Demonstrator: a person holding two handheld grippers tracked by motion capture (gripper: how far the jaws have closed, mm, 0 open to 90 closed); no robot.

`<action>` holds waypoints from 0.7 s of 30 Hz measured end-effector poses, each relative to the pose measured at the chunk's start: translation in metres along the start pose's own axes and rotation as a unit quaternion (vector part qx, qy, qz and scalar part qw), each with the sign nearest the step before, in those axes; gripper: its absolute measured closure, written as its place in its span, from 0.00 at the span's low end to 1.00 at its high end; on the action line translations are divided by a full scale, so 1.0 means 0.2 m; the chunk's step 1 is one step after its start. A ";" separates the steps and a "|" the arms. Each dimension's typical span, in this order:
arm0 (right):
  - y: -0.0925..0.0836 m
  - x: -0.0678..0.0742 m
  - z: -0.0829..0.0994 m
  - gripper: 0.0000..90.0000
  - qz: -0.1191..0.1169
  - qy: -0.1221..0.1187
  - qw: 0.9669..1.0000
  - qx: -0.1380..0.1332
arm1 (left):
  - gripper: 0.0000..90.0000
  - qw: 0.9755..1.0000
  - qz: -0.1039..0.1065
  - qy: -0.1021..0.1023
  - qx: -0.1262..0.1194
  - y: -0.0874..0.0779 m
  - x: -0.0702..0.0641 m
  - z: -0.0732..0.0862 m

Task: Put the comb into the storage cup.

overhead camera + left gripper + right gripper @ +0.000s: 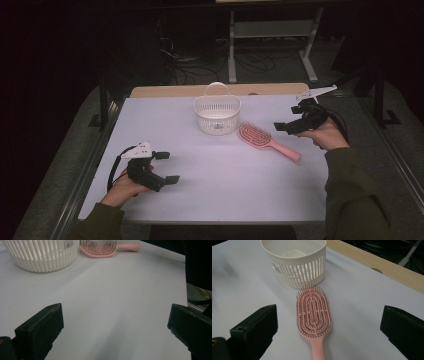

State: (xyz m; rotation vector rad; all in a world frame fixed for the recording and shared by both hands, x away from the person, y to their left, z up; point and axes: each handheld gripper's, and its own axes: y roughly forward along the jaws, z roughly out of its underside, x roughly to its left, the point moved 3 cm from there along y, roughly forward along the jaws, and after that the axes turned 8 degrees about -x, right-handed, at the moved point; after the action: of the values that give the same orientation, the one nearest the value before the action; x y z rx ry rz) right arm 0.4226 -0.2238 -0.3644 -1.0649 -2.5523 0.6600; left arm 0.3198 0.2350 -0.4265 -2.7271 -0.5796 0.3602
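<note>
Where the left hand-held gripper (167,167) rests low on the white counter (225,185), jaws wide and empty, the right hand-held gripper (325,332) hovers, equally agape, over a pink bristled hairbrush (313,312). Beyond stands a slatted white basket (297,267) (its barcode label (68,244) unreadable).

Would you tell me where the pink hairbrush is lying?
In the high view, the pink hairbrush lies bristles up right of centre, beside the white basket, near the right gripper.
</note>
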 end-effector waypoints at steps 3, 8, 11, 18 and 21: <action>0.01 -0.01 0.00 0.01 0.002 -0.002 1.000 0.006 | 0.00 1.000 0.000 0.000 0.000 0.00 0.00 0.00; 0.02 -0.01 0.01 0.00 0.007 -0.012 1.000 0.016 | 0.00 1.000 0.000 0.000 0.000 0.00 0.00 0.00; 0.03 -0.02 0.01 0.00 0.010 -0.009 1.000 0.024 | 0.00 1.000 0.000 0.000 0.000 0.00 0.00 0.00; 0.05 -0.02 0.02 0.00 0.008 -0.016 0.999 0.037 | 0.00 1.000 0.001 -0.001 -0.001 0.00 0.00 0.00; 0.06 -0.02 0.02 0.00 0.009 -0.025 0.999 0.042 | 0.00 1.000 0.001 0.000 -0.001 0.00 0.00 0.00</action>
State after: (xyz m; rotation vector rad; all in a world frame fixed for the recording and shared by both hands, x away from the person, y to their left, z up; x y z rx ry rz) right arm 0.4300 -0.2201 -0.3740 -1.0576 -2.5345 0.8001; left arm 0.3198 0.2350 -0.4264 -2.7293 -0.5773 0.3611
